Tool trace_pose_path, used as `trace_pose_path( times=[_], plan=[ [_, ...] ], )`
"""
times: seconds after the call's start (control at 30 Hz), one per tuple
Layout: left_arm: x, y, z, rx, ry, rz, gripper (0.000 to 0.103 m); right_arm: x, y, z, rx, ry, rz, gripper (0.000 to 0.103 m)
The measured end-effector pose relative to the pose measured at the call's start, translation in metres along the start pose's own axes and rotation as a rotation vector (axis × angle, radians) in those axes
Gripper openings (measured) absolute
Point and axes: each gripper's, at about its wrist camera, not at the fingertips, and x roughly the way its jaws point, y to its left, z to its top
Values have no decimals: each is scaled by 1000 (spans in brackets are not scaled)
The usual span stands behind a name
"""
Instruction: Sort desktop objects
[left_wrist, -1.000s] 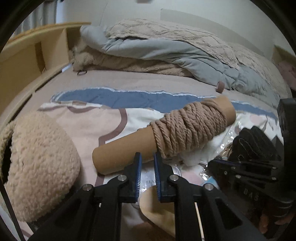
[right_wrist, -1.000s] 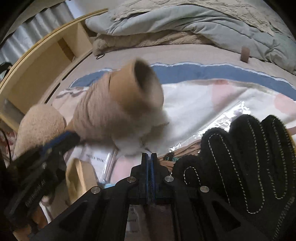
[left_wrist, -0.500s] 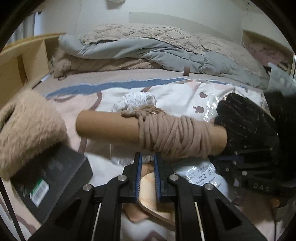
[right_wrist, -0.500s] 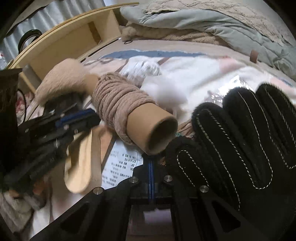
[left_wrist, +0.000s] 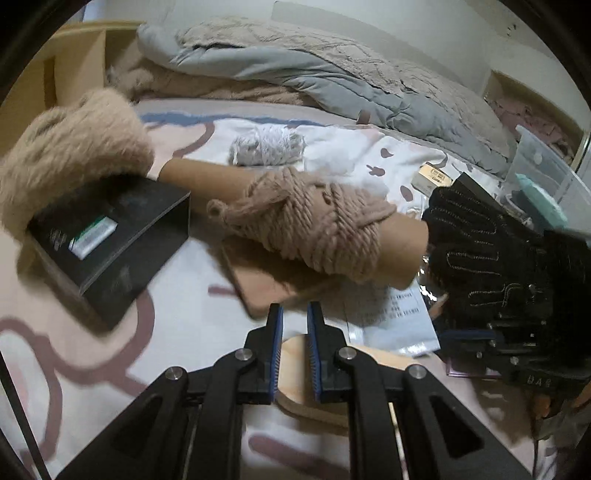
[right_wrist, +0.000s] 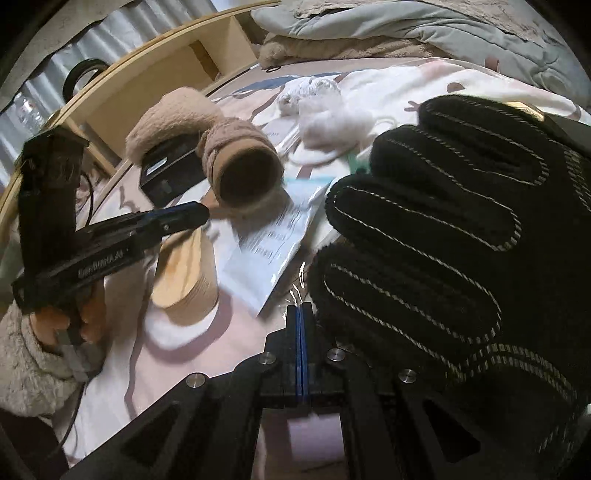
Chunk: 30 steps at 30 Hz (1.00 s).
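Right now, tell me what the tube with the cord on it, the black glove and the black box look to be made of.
Tube: looks like brown cardboard, matte, with a hollow open end in the right wrist view.
Cord: thick twisted yarn or cotton rope, beige and fuzzy.
Black glove: knitted fabric, fuzzy nap, pale stitched lines.
Black box: probably smooth coated cardboard with a faint sheen and a printed label.

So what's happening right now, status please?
Left hand-held gripper slightly open, empty. Right hand-held gripper shut, black glove beside it. Yarn-wrapped cardboard tube lies ahead.

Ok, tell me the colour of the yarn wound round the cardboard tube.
Dusty pinkish beige yarn, on a tan cardboard tube. Best seen in the left wrist view.
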Motion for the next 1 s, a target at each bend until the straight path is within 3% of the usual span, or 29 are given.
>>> trace_pose_path(
  times=[0.33, 0.57, 0.67, 0.83, 0.93, 1.0],
  plan=[
    [-23, -3, -23, -14, 18, -1, 14, -26, 16, -51, -31, 104, 1, 1],
    [-44, 1, -27, -83, 2, -35, 14, -46, 18, -56, 50, 149, -1, 1],
    [-52, 1, -20, -109, -21, -42, 14, -57, 20, -47, 75, 117, 11, 1],
    [-47, -10, -8, -94, -40, -39, 14, -75, 4, -29, 103, 17, -78, 1],
    [-34, -17, -8, -59, -10, -26, 14, -69, -8, -19, 95, 19, -168, 1],
    [-22, -19, -10, -44, 26, -36, 14, -59, -19, -13, 123, 18, -185, 1]
  ],
)
